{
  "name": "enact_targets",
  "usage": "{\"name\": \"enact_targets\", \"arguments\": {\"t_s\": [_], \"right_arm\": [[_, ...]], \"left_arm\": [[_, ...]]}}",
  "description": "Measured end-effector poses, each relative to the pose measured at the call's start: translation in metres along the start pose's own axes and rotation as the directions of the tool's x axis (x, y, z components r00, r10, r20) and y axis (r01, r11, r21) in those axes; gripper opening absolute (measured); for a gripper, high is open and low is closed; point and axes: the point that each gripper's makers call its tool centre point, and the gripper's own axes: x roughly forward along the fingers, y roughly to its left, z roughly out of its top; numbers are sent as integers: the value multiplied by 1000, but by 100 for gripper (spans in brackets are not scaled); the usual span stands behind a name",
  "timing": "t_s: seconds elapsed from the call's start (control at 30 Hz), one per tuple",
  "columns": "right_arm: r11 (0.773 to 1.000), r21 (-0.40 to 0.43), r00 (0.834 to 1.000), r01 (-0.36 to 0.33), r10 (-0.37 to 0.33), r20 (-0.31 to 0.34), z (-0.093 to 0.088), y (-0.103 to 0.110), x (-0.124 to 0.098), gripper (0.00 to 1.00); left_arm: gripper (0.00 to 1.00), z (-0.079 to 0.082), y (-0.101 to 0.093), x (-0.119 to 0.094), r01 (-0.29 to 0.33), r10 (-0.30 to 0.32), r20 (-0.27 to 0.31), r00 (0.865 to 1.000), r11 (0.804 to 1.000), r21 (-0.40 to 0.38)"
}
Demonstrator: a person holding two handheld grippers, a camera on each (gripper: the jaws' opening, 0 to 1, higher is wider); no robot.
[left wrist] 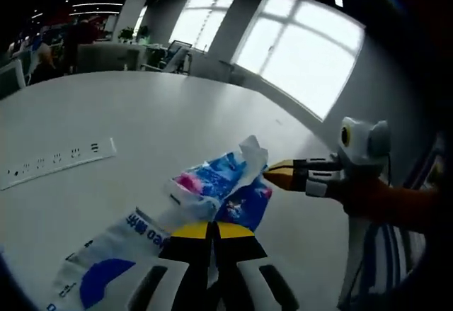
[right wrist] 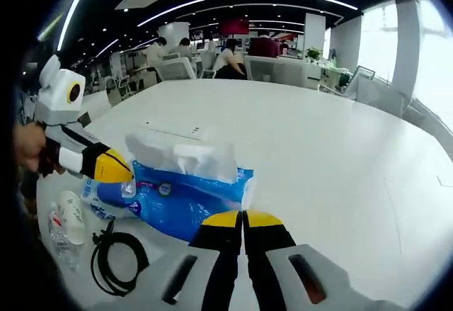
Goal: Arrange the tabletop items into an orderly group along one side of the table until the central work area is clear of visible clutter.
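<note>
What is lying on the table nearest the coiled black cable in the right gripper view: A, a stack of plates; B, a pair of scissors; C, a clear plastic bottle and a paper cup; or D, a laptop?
C: beside the coiled black cable on the white table lie a clear plastic bottle and a paper cup, next to the blue tissue pack.

Left gripper and right gripper: black jaws, yellow tips, white-grey bodies; orange sleeve behind.
</note>
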Motion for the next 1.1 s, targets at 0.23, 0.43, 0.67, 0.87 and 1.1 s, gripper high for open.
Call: {"name": "enact_targets", "arguments": {"t_s": [0.23, 0.43, 0.67, 0.87, 1.1], "right_arm": [[1000, 15, 1000, 6, -5, -25, -16, -8, 5, 0], [999, 38, 999, 11, -10, -46, -26, -9, 11, 0], [1000, 18, 995, 24, -22, -94, -40, -8, 20, 0], [999, 2, 994, 47, -46, -104, -42, -6, 18, 0], [998, 0, 993, 55, -55, -105, -41, -11, 17, 1]], "left_arm": [[0, -7, 0, 16, 8, -6, -33, 999, 999, 40], [0, -10, 0, 23, 1, 6, -59, 998, 993, 121], [2, -19, 7, 29, -7, 24, -109, 994, 988, 153], [1, -17, 16, 28, -46, 63, -111, 992, 987, 152], [0, -15, 14, 24, -41, 58, -111, 992, 988, 148]]}}
